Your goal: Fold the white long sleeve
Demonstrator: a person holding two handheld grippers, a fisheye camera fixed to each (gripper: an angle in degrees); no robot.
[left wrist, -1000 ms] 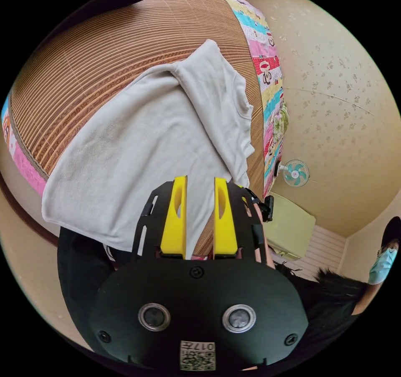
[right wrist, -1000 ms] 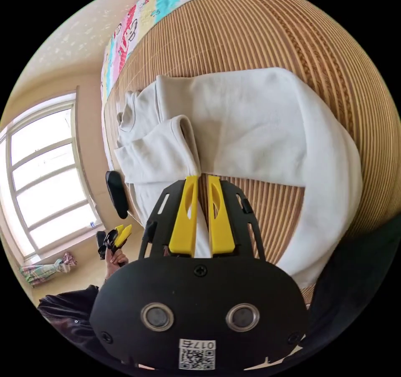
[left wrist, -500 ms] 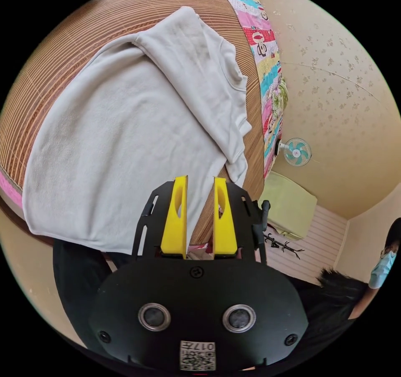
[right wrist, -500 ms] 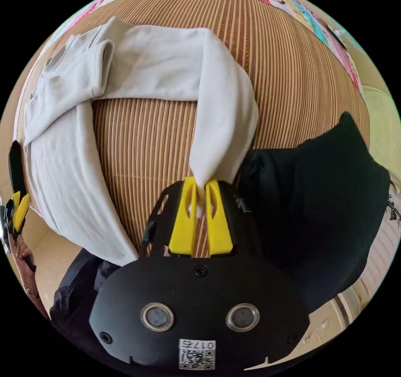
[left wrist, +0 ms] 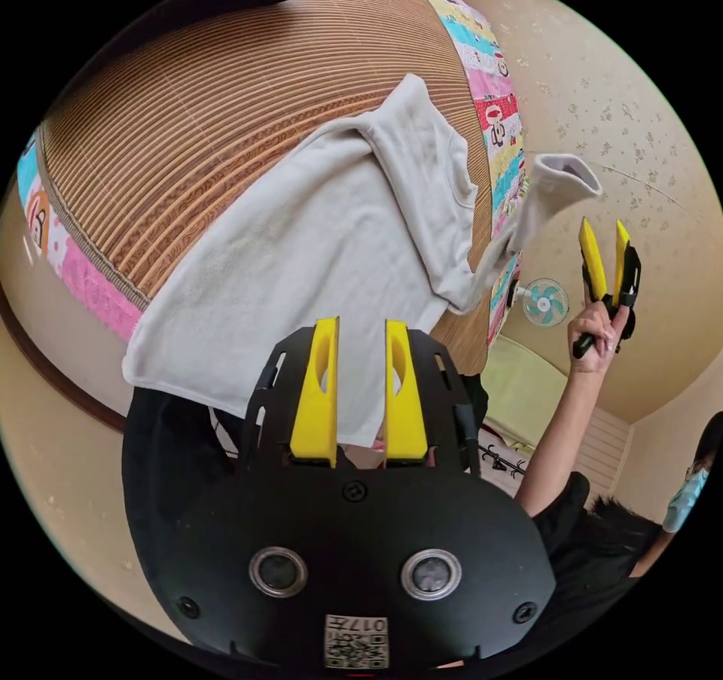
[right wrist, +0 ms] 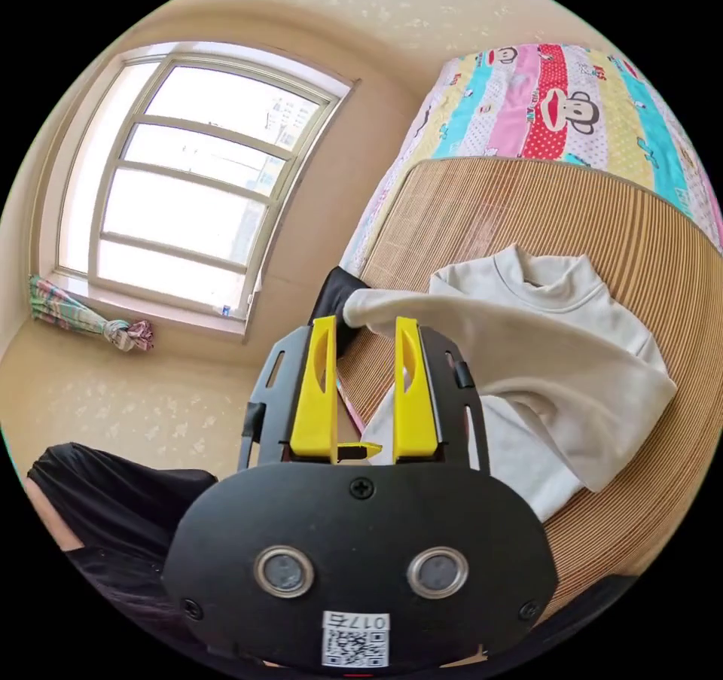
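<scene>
The soft white long sleeve (left wrist: 331, 251) lies on the bed's ribbed bamboo mat (left wrist: 188, 108) (one limp sleeve airborne). The left gripper (left wrist: 360, 333) and right gripper (right wrist: 365, 333) both stand released, holding nothing.

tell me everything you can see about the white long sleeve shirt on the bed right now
The white long sleeve shirt is soft, off-white knit with a ribbed mock collar. It lies partly folded on the woven bamboo mat, its hem hanging over the mat's near edge in the left gripper view. One sleeve is up in the air, cuff open, just off the right gripper, whose jaws stand apart and off the cloth. In the right gripper view that sleeve stretches across the shirt's body toward the jaws.
</scene>
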